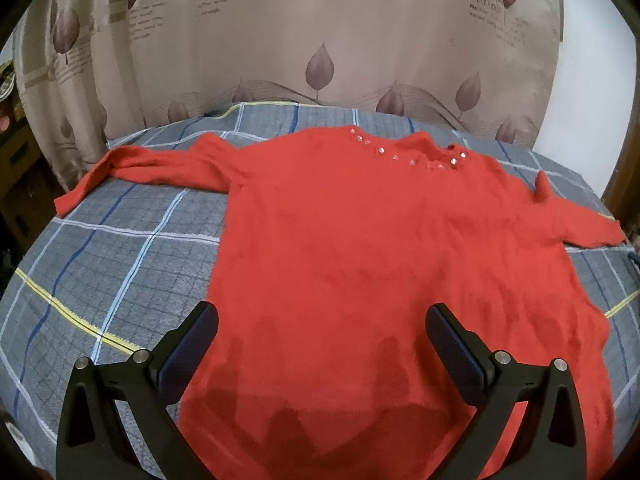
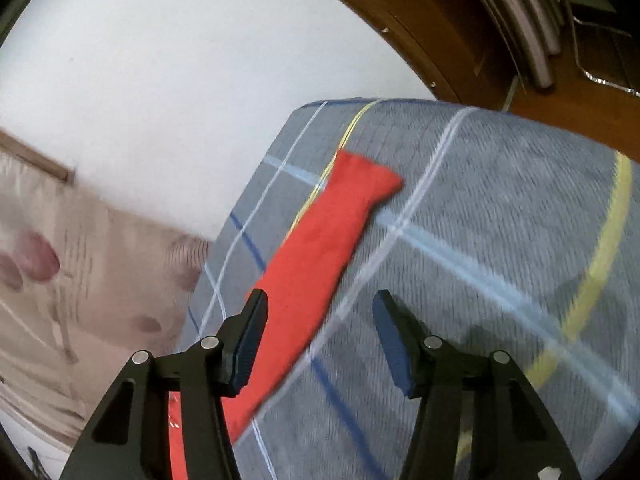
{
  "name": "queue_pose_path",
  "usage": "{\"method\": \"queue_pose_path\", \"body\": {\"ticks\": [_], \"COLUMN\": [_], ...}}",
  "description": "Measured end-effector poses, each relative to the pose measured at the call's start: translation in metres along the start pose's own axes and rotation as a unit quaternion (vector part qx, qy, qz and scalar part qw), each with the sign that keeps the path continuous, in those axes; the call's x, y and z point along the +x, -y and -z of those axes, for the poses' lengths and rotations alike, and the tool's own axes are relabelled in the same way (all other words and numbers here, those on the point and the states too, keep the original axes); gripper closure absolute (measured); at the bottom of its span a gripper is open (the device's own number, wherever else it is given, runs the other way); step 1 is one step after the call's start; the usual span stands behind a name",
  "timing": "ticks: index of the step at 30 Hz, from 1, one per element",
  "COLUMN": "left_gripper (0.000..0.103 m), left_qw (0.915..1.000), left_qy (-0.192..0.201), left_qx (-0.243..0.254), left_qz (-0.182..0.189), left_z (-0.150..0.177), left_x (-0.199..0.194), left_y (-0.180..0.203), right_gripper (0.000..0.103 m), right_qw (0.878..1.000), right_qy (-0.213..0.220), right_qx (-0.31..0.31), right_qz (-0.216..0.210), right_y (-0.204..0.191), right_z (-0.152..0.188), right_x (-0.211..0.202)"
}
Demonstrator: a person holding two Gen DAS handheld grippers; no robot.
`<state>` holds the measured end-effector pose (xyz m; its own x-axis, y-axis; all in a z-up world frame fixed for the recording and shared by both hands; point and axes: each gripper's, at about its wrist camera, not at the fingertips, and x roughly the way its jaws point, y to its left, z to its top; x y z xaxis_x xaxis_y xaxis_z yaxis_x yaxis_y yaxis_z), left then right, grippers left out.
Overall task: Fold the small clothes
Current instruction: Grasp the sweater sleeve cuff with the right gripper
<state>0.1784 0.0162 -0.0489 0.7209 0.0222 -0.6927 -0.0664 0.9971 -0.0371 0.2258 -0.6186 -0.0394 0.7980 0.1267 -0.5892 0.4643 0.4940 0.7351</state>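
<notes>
Left gripper (image 1: 322,330) angled downward over the near hem of the red sweater (image 1: 360,248); jaws spread wide, nothing between the pads, cloth lying beneath them; shadow of the tool falls on the hem.

Right gripper (image 2: 318,320) tilted down and rolled, so the bed (image 2: 480,240) runs slantwise across its view; jaws about half apart and empty, clamping nothing; the left finger (image 2: 250,340) overlaps the edge of the right sleeve (image 2: 320,248), contact cannot be told; picture motion-blurred.

Sweater lies flat on the grey plaid bed, neckline with pale studs (image 1: 408,156) at the far side, left sleeve (image 1: 132,168) stretched out to the far left.

Left wrist view alone shows the whole garment and the leaf-print curtain (image 1: 280,40) behind the bed; right wrist view alone shows the sleeve cuff (image 2: 364,176) near the bed's far corner, a white wall (image 2: 160,80) and brown wooden trim (image 2: 460,40).
</notes>
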Motion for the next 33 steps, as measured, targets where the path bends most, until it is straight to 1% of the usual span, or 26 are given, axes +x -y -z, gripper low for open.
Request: {"method": "queue_pose_path", "body": {"ticks": [2,11,13,14,15,16,17,19,20,21,23,25,26,28,29,32,33], "left_gripper": [0.000,0.000,0.000,0.000,0.000,0.000,0.000,0.000,0.000,0.000,0.000,0.000,0.000,0.000,0.000,0.000,0.000], "left_qw": [1.0000,0.9990,0.9988,0.9987,0.9986,0.9986,0.9986,0.9985,0.9985,0.9985,0.9983,0.9983,0.9983,0.9982,0.9979,0.9966,0.9963], "left_qy": [-0.006,-0.039,-0.044,-0.047,-0.049,-0.050,-0.050,-0.053,-0.053,-0.054,-0.055,-0.052,-0.049,-0.042,-0.041,-0.038,-0.035], "left_qx": [0.003,0.010,0.010,0.008,0.007,0.004,0.002,-0.004,-0.006,-0.010,-0.016,-0.023,-0.027,-0.037,-0.042,-0.062,-0.068], "left_qz": [-0.002,-0.017,-0.018,-0.019,-0.018,-0.017,-0.015,-0.011,-0.008,-0.002,0.005,0.011,0.013,0.022,0.025,0.038,0.040], "left_z": [0.000,0.000,0.000,0.000,0.000,0.000,0.000,0.001,0.001,0.000,0.000,-0.002,-0.003,-0.006,-0.007,-0.009,-0.010], "left_x": [0.002,0.014,0.016,0.017,0.018,0.018,0.018,0.018,0.019,0.019,0.019,0.017,0.016,0.010,0.007,-0.002,-0.005], "left_y": [0.002,0.006,0.006,0.005,0.004,0.003,0.002,0.000,-0.002,-0.003,-0.005,-0.008,-0.010,-0.015,-0.018,-0.030,-0.036], "right_gripper": [0.054,0.056,0.063,0.078,0.100,0.100,0.100,0.099,0.098,0.098,0.098,0.098,0.098,0.098,0.098,0.098,0.098], "right_qw": [1.000,1.000,1.000,0.999,0.999,0.998,0.999,0.999,0.999,0.999,1.000,0.999,0.997,0.994,0.991,0.981,0.977], "right_qy": [-0.006,0.005,0.005,0.008,0.004,-0.005,-0.004,-0.004,-0.001,0.001,-0.001,-0.013,-0.023,-0.039,-0.054,-0.091,-0.105], "right_qx": [0.001,0.001,-0.003,-0.005,-0.003,0.004,0.021,0.023,0.006,-0.002,-0.016,-0.039,-0.055,-0.075,-0.087,-0.109,-0.119], "right_qz": [0.010,0.017,0.024,0.032,0.044,0.055,0.042,0.043,0.050,0.045,0.018,-0.013,-0.039,-0.071,-0.090,-0.129,-0.143], "right_y": [0.002,0.001,0.000,-0.001,0.001,0.004,0.009,0.008,-0.001,-0.009,-0.033,-0.068,-0.097,-0.135,-0.163,-0.218,-0.239], "right_z": [-0.011,-0.037,-0.039,-0.040,-0.041,-0.042,-0.043,-0.043,-0.040,-0.037,-0.025,-0.007,0.009,0.032,0.051,0.101,0.124], "right_x": [0.009,0.034,0.039,0.041,0.044,0.049,0.050,0.048,0.044,0.041,0.037,0.036,0.037,0.041,0.048,0.068,0.076]}}
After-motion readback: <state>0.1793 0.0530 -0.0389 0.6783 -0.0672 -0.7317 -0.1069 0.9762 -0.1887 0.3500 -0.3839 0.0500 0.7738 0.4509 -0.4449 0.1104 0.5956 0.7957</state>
